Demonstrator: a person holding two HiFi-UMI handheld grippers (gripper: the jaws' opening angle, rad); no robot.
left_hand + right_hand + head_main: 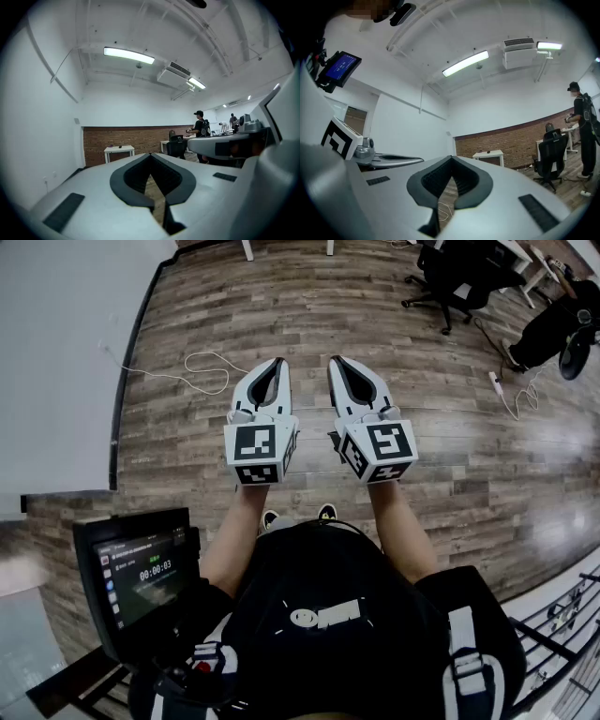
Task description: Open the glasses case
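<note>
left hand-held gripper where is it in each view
Head view: the left hand-held gripper is just left of centre, jaws together.
Left gripper view: it fills the bottom of the picture, shut with nothing between the jaws.
Right gripper view: it shows side-on at the left.
Shared landmark: the black chair, top right in the head view, centre-right in the left gripper view, right in the right gripper view.

Wood floor (pixel 422 362), white cable (pixel 202 354), perhaps office chair (pixel 452 282)
</note>
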